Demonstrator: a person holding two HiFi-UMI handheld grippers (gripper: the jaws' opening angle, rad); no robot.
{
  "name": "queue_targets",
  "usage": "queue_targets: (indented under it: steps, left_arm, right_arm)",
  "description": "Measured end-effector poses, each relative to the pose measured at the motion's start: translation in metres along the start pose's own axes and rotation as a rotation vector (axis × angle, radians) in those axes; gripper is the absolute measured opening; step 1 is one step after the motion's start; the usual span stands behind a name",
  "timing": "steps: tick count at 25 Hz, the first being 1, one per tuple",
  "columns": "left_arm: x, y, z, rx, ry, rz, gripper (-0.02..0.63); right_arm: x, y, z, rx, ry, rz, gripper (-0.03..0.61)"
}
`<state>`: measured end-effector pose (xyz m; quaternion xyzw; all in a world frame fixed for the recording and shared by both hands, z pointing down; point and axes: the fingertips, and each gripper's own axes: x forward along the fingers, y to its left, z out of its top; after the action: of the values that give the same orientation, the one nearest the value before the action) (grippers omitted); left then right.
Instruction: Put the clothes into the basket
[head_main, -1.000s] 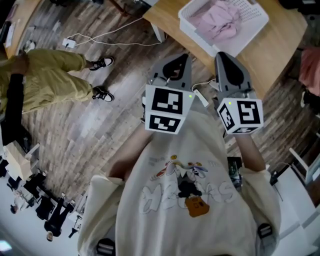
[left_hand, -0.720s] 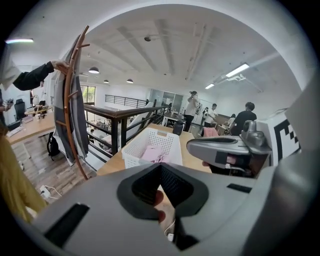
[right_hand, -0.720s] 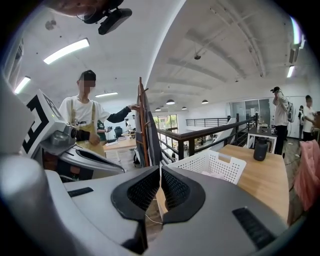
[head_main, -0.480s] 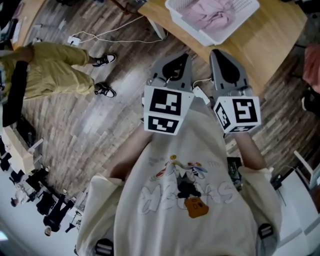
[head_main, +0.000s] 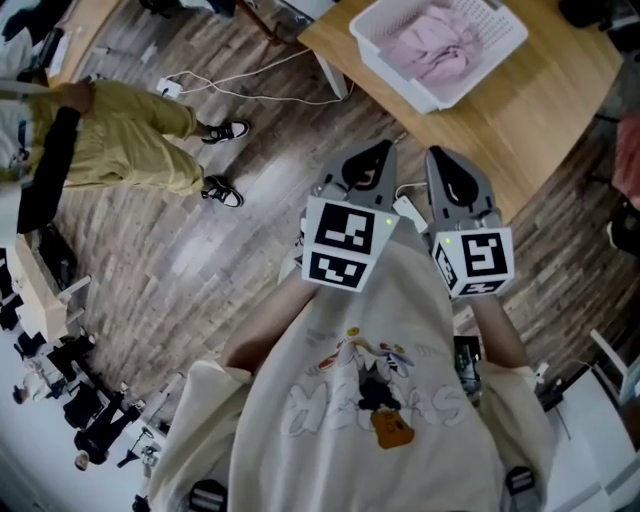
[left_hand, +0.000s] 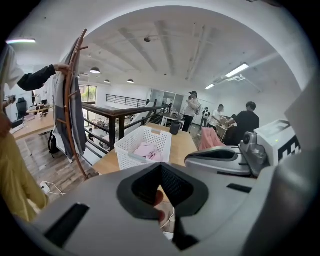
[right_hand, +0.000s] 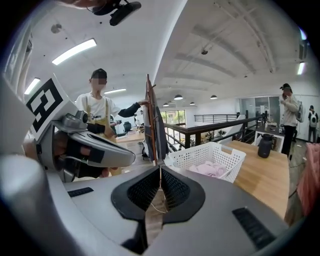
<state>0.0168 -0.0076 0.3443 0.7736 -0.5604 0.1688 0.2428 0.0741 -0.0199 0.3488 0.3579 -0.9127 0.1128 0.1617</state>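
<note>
**Visitor:** Plank floor (head_main: 200, 260) of an open-plan office; who is that at far left?

**Bystander:** A person in yellow trousers (head_main: 130, 140), standing by a white cable (head_main: 262, 82) that trails across the boards; one dark-sleeved arm reaches to a wooden coat stand (left_hand: 74, 95) hung with a dark garment.

**Visitor:** And the two tools at centre?

**Bystander:** They are held out by a person in a cream printed T-shirt (head_main: 370, 400); the left gripper (left_hand: 161, 166) has its jaws pressed together with nothing between them; just beside it, the right gripper (right_hand: 160, 168) is closed the same way, also empty; both point towards the table, their tips near its edge.

**Visitor:** Where are the clothes?

**Bystander:** Pink clothes (head_main: 440, 55) lie bunched inside the white basket (head_main: 392, 72); it sits on the wooden table (head_main: 540, 110), ahead of both tools and apart from them; farther right, at the frame's edge, another pink garment (head_main: 628, 160) shows outside the basket.
</note>
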Motion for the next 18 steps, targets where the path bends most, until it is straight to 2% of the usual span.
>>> queue_targets:
  steps: [18]
  left_arm:
    - [-0.025, 0.028, 0.011, 0.01, -0.071, -0.043, 0.002]
  right_arm:
    - [0.012, 0.042, 0.052, -0.042, -0.092, -0.043, 0.024]
